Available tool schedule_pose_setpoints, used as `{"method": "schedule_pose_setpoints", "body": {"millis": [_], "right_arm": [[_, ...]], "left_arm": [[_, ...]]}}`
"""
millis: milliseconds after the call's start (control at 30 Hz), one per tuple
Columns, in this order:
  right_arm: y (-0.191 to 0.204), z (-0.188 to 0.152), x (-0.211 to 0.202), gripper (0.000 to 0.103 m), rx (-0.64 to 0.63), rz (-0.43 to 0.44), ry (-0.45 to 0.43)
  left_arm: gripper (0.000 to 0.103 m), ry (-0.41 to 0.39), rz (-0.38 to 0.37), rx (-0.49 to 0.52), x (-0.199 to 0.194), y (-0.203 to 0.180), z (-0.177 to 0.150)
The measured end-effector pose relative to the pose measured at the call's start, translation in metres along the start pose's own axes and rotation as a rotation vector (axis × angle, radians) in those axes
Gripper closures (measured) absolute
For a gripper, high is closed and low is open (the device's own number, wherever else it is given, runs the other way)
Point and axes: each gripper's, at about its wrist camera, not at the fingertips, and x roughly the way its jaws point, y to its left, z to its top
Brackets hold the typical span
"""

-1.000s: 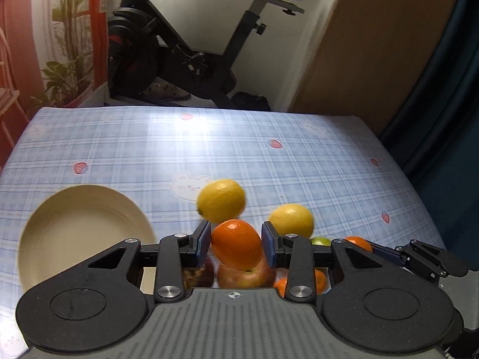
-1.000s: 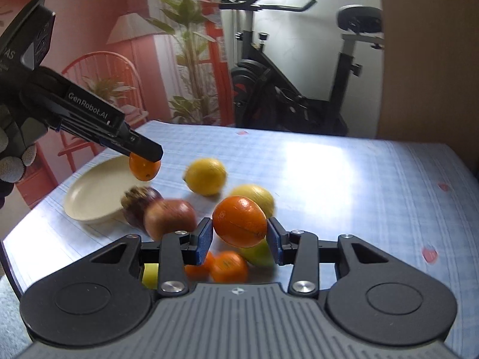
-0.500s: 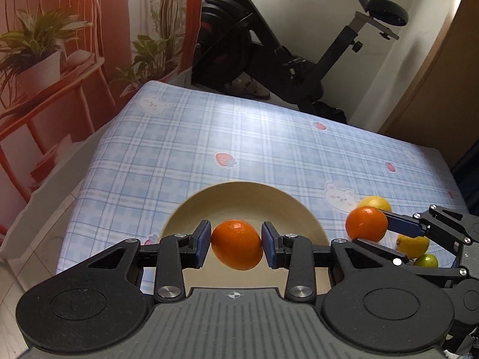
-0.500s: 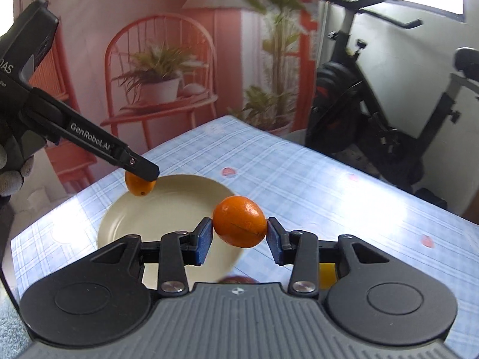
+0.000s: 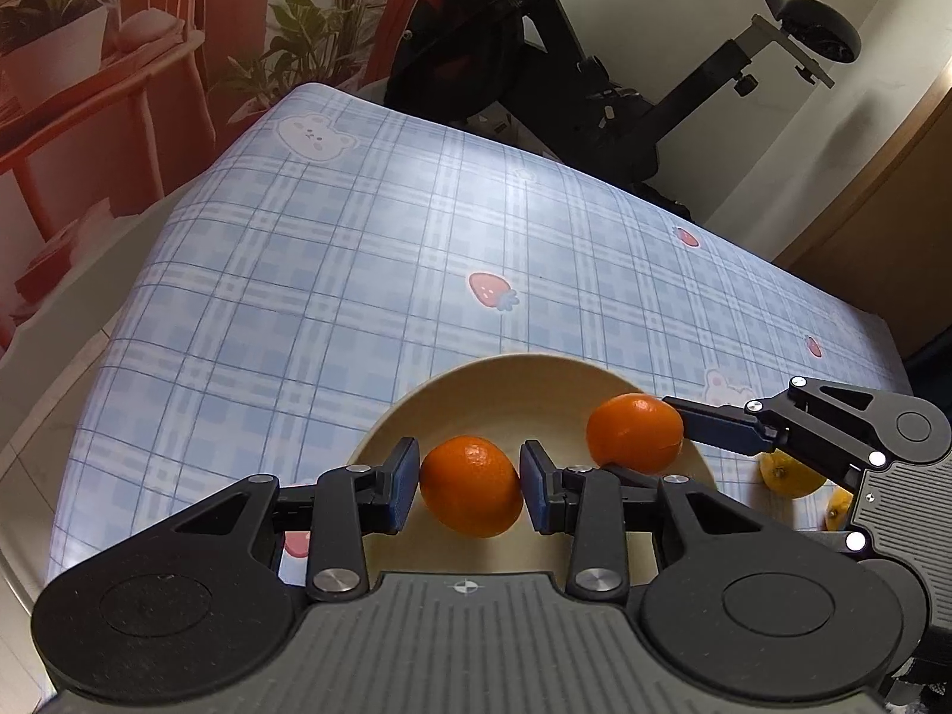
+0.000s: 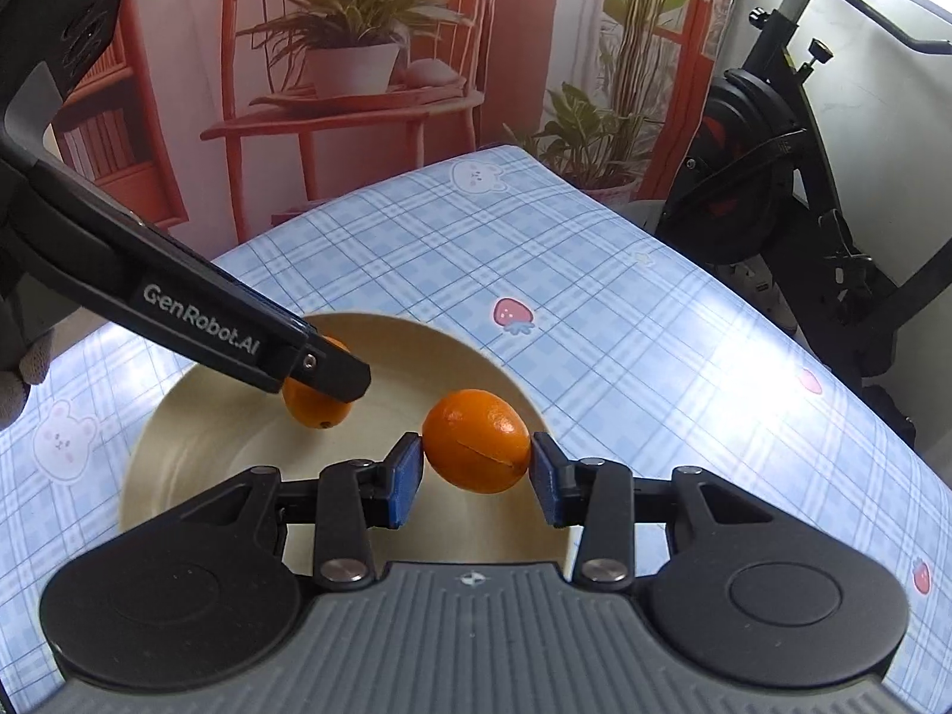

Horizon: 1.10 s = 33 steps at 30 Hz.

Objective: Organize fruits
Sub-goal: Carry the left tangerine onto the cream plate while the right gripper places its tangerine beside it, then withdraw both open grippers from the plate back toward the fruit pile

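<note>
Over the plate [image 5: 523,381], both tools now hold oranges, carried from the fruit pile.

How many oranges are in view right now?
2. One orange sits between the left gripper's fingers, the other orange between the right gripper's fingers, both over the plate. More may lie hidden behind the grippers.
</note>
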Motion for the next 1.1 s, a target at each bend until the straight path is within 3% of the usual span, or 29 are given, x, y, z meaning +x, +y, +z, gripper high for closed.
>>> {"method": "schedule_pose_setpoints", "body": {"millis": [300, 600, 867, 1100], "right_arm": [[0.001, 0.0, 0.007, 0.056, -0.008, -0.024, 0.0], [-0.01, -0.014, -0.049, 0.056, 0.041, -0.038, -0.099], [-0.039, -0.061, -0.118, 0.056, 0.187, -0.078, -0.184], [-0.063, -0.113, -0.166, 0.056, 0.298, -0.124, -0.218]], "left_arm": [[0.061, -0.03, -0.012, -0.021, -0.002, -0.003, 0.001], [0.058, -0.109, 0.023, -0.002, -0.035, -0.024, -0.004], [0.058, -0.225, 0.059, 0.045, -0.081, -0.074, -0.035], [0.058, -0.286, 0.06, 0.107, -0.097, -0.128, -0.071]]}}
